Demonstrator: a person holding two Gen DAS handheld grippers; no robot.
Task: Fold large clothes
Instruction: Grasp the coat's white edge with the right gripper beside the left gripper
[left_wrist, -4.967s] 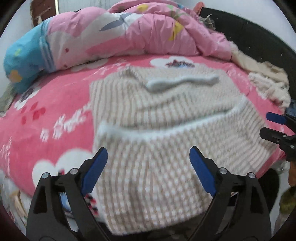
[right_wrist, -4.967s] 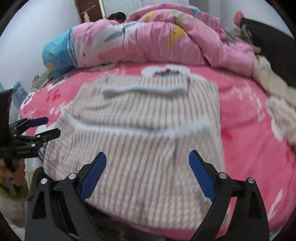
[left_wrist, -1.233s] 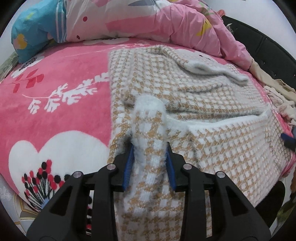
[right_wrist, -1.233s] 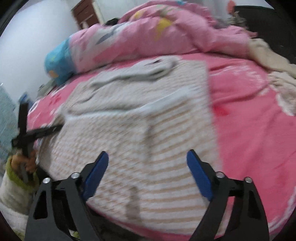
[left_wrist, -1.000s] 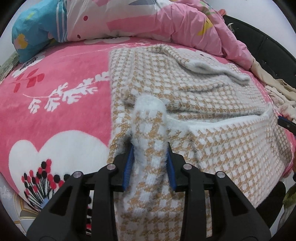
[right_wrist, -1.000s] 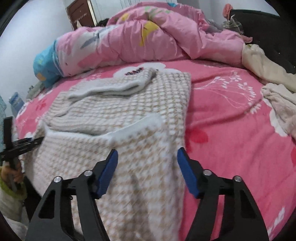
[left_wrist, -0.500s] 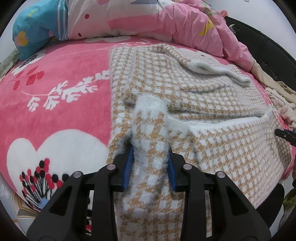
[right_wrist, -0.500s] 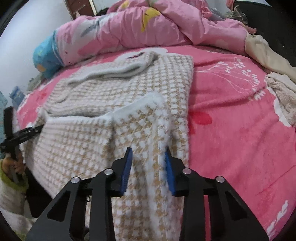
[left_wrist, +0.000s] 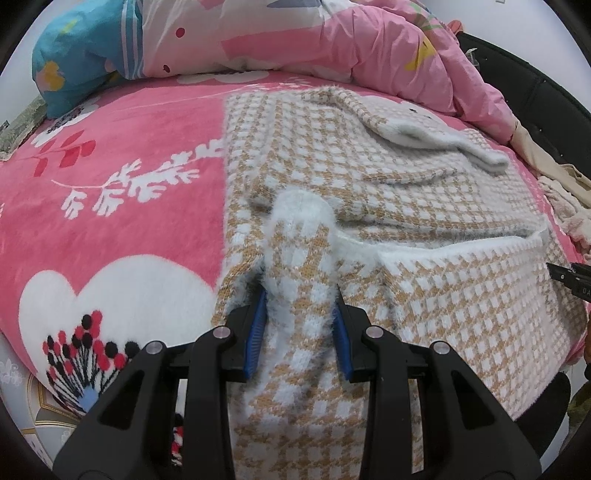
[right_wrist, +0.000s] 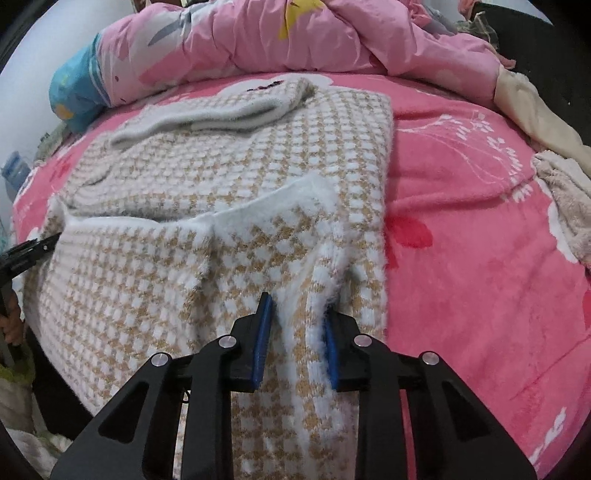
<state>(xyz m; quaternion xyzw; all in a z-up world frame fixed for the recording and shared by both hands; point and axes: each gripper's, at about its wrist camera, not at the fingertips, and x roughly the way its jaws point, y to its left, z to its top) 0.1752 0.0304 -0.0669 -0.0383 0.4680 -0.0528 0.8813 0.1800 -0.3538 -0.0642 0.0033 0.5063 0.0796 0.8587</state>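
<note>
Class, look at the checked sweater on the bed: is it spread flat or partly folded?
Partly folded. The checked sweater has a sleeve laid across its body, and its white hem is bunched upward, pinched by both the left gripper and right gripper.

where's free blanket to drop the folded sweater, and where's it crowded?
Free: pink blanket between the sweater and the blue pillow; also the strip between the sweater and the beige clothes.
Crowded: the far edge under the pink duvet, and the near hem, pinched by the left gripper and right gripper.
</note>
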